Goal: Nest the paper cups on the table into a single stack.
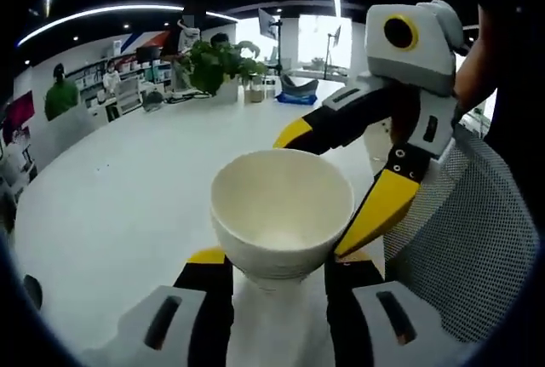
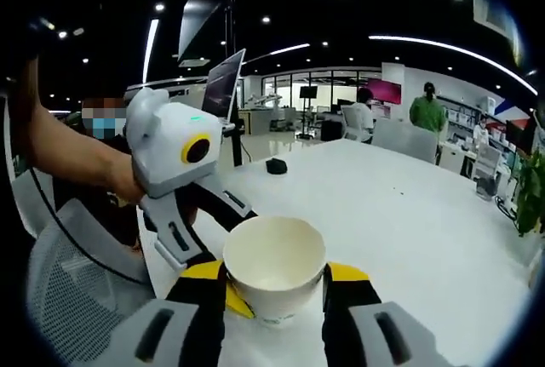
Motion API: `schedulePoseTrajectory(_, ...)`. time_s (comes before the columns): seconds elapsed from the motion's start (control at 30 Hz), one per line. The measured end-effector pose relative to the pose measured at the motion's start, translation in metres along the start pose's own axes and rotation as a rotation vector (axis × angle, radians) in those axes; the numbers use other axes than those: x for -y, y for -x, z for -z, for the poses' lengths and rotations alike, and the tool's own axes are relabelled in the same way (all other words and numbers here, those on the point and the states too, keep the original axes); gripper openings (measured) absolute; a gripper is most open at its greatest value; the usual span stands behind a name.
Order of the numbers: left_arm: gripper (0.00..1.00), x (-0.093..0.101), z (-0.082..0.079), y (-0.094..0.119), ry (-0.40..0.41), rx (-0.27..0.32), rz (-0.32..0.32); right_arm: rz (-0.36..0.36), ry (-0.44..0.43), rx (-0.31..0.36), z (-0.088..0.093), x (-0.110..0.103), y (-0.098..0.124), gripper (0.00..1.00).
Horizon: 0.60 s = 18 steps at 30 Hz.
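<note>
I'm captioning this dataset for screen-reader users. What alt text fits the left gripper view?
A white paper cup sits open side up between the left gripper's black-and-yellow jaws, while the right gripper reaches in from the right, its jaws straddling the cup's far side. A white table stretches behind, with a potted plant at its far end.

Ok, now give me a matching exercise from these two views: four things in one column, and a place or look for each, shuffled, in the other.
Things:
1. paper cup
2. potted plant
3. chair
4. small object

Descriptions:
A. grey mesh, beside the white table
B. off-white, between yellow jaw tips
C. black, lying alone on the tabletop
D. green leaves, at the table's far side

Pairs: 1-B, 2-D, 3-A, 4-C
</note>
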State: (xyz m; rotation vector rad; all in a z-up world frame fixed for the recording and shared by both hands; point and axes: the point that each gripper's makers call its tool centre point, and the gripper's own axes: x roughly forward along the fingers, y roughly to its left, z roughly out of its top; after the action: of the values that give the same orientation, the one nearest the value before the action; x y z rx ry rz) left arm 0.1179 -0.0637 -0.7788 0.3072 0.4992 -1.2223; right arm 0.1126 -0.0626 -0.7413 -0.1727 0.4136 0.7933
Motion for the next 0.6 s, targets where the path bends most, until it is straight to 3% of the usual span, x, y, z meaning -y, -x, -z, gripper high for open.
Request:
schedulePoseTrajectory(0.27,0.4,-0.021,-0.009,-0.001,-0.002,0.004,-0.018,-0.007,0.013,0.014,-0.014,0.015,-0.014,0.44)
schedulePoseTrajectory(0.6,0.4,-0.053,-0.01,-0.014,0.015,-0.005,-0.045,-0.007,0.022,0.01,-0.017,0.039,-0.031,0.44)
